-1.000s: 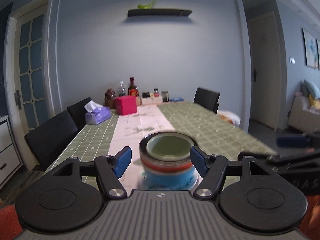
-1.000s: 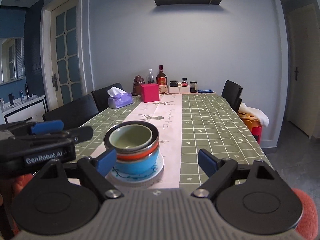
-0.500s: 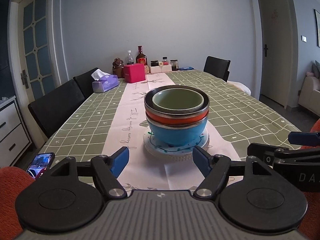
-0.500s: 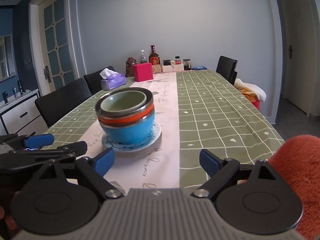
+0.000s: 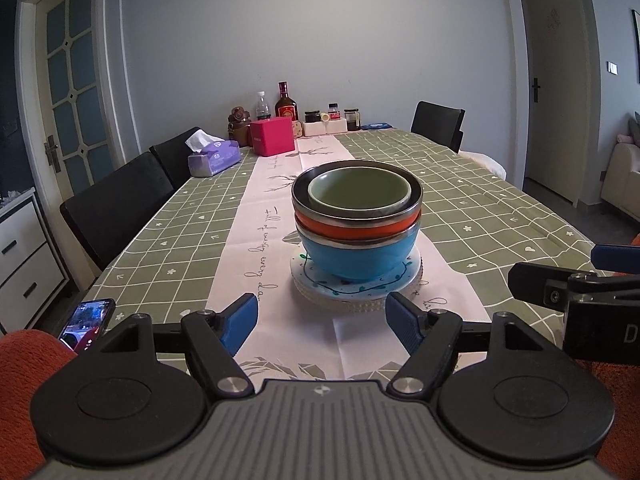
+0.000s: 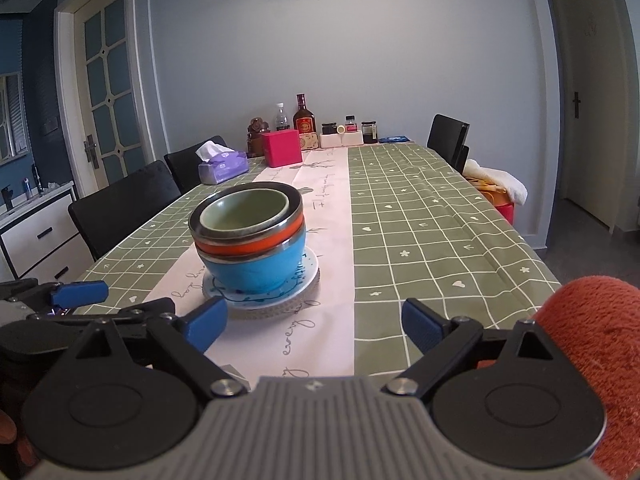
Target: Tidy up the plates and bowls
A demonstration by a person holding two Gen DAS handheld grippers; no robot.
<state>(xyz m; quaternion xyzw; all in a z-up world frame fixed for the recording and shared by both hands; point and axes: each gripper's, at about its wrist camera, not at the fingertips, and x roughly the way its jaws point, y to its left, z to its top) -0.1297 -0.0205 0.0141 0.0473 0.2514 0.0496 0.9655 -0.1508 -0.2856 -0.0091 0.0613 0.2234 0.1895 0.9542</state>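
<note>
Blue-padded, the left gripper [image 5: 322,322] and right gripper [image 6: 314,324] both gape wide and empty just short of the nested bowls [image 5: 357,222] stacked on white plates [image 5: 356,286].

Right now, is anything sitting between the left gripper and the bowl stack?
Nothing visible. The left gripper is open, and only bare runner lies between its fingertips and the bowl stack on its plate. The phone and the right gripper sit off to either side.

Bowls [image 5: 356,220] nested upright — green, orange, blue — atop stacked plates [image 5: 356,292].
</note>
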